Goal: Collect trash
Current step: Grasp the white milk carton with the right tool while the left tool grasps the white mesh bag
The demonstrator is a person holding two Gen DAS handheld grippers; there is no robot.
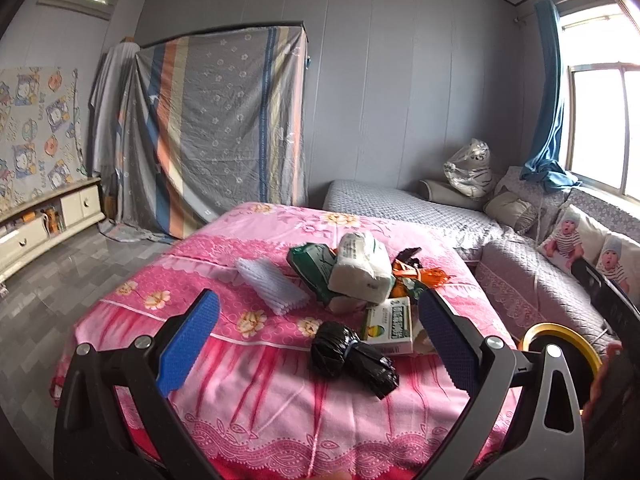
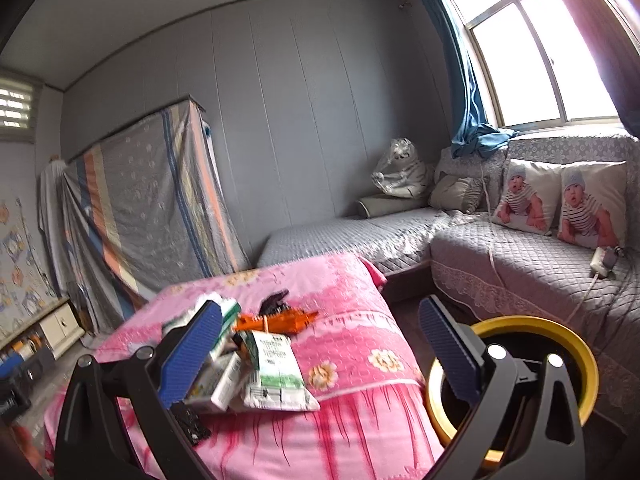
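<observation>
Right now both of my grippers hang over the pink-covered table (image 1: 256, 400) with nothing in them, so the step is choosing a first piece and taking it cleanly.

Going from the left of the pile: the white ribbed foam sleeve (image 1: 271, 285) lies flat and apart from the rest, an easy but springy target. Next comes the green wrapper (image 1: 310, 261) with the white paper bundle (image 1: 362, 266) lying on top of it, then the orange wrapper (image 1: 420, 276) tucked behind. Nearest me sit the crumpled black bag (image 1: 348, 356) and, touching its right side, the green-and-white box (image 1: 390, 320).

My left gripper (image 1: 316, 344) is spread wide, and the black bag lies just about between its blue pads, so I judge that to be the piece to take. I would come straight down, straddle the bag at its tied waist, and close slowly so the slick film bunches rather than squirts out or drags the box along.

My right gripper (image 2: 320, 350) is also wide open, near the table's right edge; its left pad overlaps the box (image 2: 218, 376) and the green-and-white packet (image 2: 276, 372). The yellow-rimmed bin (image 2: 532, 326) stands just beside the table on that side, so any carry is short; I should lift clear of the rim before letting go.
</observation>
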